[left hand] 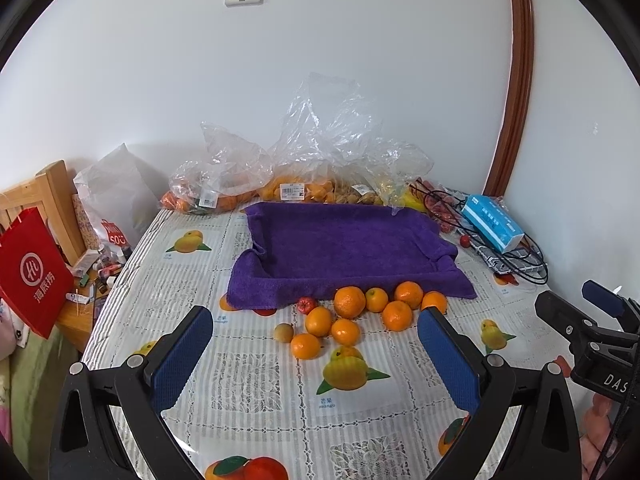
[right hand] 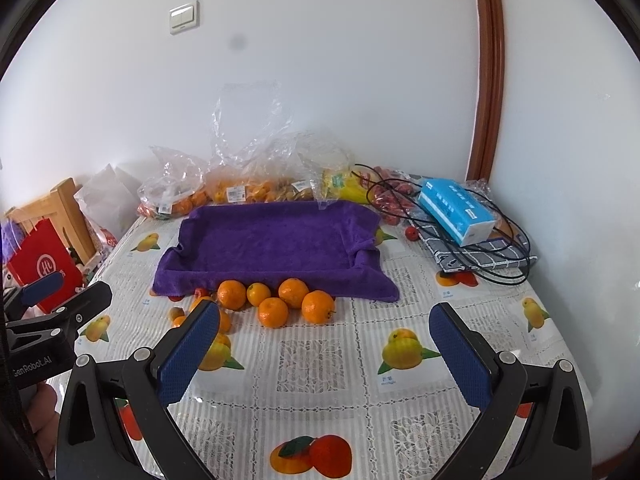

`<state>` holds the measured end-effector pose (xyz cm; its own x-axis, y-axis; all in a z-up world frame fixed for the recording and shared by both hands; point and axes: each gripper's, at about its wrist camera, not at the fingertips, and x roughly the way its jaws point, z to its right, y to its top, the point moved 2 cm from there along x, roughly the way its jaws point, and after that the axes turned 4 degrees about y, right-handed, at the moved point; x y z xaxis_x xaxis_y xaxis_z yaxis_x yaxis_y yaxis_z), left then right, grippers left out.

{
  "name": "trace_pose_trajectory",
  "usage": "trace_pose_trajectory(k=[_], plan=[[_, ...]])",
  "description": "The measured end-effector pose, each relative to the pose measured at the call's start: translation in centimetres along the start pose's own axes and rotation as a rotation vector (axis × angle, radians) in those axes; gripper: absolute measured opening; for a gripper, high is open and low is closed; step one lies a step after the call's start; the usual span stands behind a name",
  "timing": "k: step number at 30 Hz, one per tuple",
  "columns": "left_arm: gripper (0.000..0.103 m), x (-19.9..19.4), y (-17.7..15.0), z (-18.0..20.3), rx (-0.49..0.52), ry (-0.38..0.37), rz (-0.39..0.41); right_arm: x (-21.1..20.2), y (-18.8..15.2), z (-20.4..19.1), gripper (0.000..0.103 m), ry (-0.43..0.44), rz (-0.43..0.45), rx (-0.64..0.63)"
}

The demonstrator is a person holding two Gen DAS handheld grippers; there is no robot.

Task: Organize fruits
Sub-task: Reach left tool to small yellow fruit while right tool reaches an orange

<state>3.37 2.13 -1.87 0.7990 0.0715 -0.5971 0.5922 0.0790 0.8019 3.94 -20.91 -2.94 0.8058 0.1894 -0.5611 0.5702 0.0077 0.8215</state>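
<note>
White walls back a table [left hand: 256,396] covered with a glossy, lace-patterned plastic cloth printed with fruit. Loose round oranges [left hand: 350,301] with dimpled peel cluster against the near edge of a plush purple towel [left hand: 340,248] whose raised borders suggest a tray beneath, though none is visible. Left gripper [left hand: 314,338] and right gripper [right hand: 324,334] both hover with jaws spread wide, blue textured pads empty. Crinkled transparent bags [left hand: 320,152] of fruit line the wall; their contents are hard to identify. Left view alone shows a small red fruit [left hand: 306,305] and a tan one [left hand: 284,333]; in the right view the left pad hides part of the cluster.
</note>
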Motion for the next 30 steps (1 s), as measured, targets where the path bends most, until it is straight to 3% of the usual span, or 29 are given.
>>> trace_pose_trajectory(k=[14,21,26,28,30], plan=[[0.103,5.9,-1.3,-0.8,0.02,0.012,-0.078,4.8,-0.9,0.7,0.103,-0.043,-0.031,0.001],[0.102,9.7,-2.3,-2.7,-0.04,-0.008,-0.144,8.8,-2.0,1.4,0.103,-0.012,-0.086,-0.023],[0.101,12.0,-3.2,-4.4,-0.086,0.036,-0.177,12.2,-3.2,2.2,0.102,-0.007,-0.14,0.011],[0.099,12.7,-3.4,-5.0,-0.095,0.042,-0.185,13.4,-3.4,2.6,0.095,0.01,-0.156,0.035],[0.098,13.3,-3.5,-5.4,-0.1,0.036,-0.192,14.7,-3.5,2.7,0.081,0.01,-0.176,0.053]])
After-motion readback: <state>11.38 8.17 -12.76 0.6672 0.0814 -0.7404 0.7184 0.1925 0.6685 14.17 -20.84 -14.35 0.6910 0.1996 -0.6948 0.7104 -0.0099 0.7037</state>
